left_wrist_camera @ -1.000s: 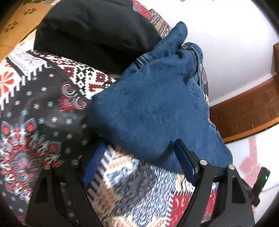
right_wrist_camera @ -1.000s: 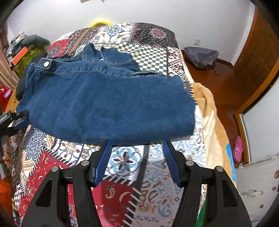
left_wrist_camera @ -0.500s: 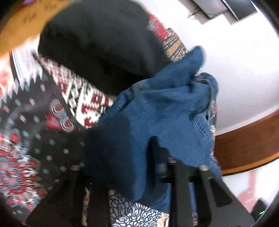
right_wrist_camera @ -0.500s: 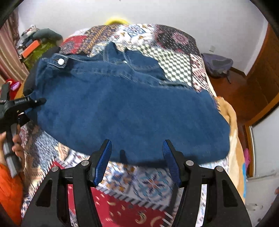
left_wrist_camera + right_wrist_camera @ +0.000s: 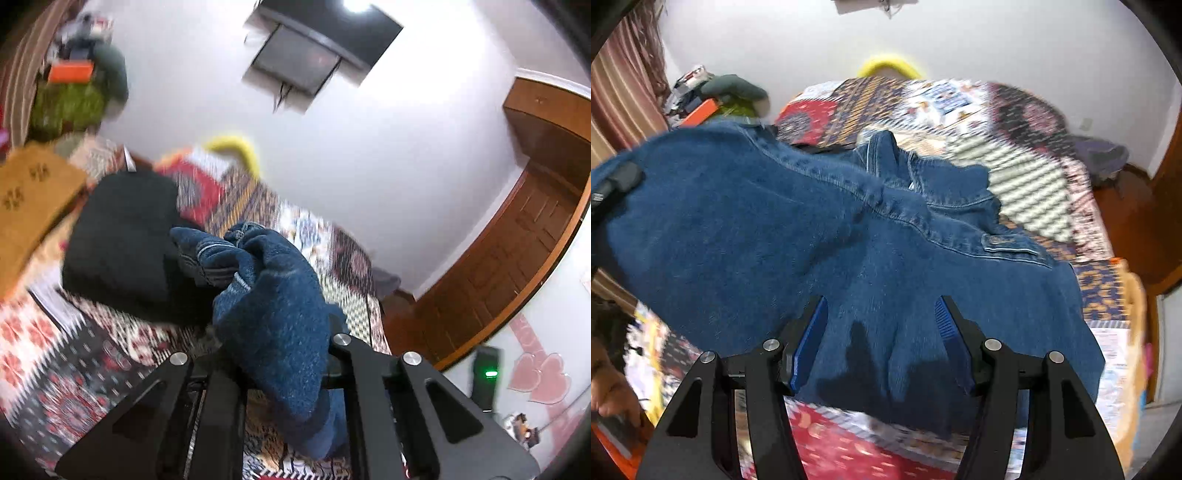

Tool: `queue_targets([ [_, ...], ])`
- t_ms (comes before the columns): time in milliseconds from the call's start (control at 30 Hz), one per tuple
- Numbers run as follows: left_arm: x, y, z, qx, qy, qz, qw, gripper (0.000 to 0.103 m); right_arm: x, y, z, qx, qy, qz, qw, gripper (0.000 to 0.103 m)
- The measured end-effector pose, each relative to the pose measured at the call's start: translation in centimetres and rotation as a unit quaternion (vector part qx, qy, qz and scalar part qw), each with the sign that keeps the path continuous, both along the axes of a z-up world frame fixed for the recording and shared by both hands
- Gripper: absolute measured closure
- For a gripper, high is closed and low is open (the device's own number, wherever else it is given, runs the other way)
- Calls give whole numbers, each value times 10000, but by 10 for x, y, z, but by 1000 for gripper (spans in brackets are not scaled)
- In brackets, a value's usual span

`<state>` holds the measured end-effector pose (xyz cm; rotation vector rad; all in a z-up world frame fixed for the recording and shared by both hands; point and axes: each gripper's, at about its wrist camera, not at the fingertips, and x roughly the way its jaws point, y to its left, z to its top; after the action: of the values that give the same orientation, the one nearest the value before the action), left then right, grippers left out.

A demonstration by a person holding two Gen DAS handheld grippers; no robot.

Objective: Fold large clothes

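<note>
A blue denim garment (image 5: 820,229) lies partly folded on the patterned bedspread (image 5: 1034,184). My left gripper (image 5: 277,365) is shut on the garment's near left edge (image 5: 273,317) and holds it lifted off the bed; the denim hides its fingertips. It shows at the left edge of the right wrist view (image 5: 613,184), raising that corner. My right gripper (image 5: 881,343) is open, its blue pads (image 5: 809,343) standing on either side of the garment's near hem, not closed on it.
A black folded garment (image 5: 122,236) lies on the bed left of the denim. A mustard blanket (image 5: 33,195) sits at the far left. A yellow ring (image 5: 886,66) rests at the bed's head. A wooden door (image 5: 517,258) and a dark bag (image 5: 1100,155) are to the right.
My left gripper closed on the denim's left edge and lifted it upward. My right gripper moved forward until the near hem lies between its open fingers.
</note>
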<state>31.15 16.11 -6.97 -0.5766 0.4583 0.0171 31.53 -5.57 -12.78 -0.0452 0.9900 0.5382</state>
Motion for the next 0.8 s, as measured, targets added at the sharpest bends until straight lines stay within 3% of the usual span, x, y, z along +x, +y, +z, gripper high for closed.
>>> queue_targets([
  [100,-4,9,13,289,-55,194,9994,94,4,31,-26,138,564,338,9977,46],
  [200,-4,16,8,424,107,329,9985,94,3,66,-66,-14,1179,700,9906,46],
  [300,2,20,-7,392,393,291,9980,94,3,80,-89,-91,1275,623,9898,44],
  [500,10,-3,-8,925,508,236,9941,94,6,61,-84,151,1521,748,9854,42],
  [633,26,-39,-3,1186,460,-99,9918,94,-4,-1,-57,261,953,249,9948,42],
  [800,51,-126,-7,1509,425,-1108,9814,94,-28,-104,-31,-235,71,-692,9973,41],
])
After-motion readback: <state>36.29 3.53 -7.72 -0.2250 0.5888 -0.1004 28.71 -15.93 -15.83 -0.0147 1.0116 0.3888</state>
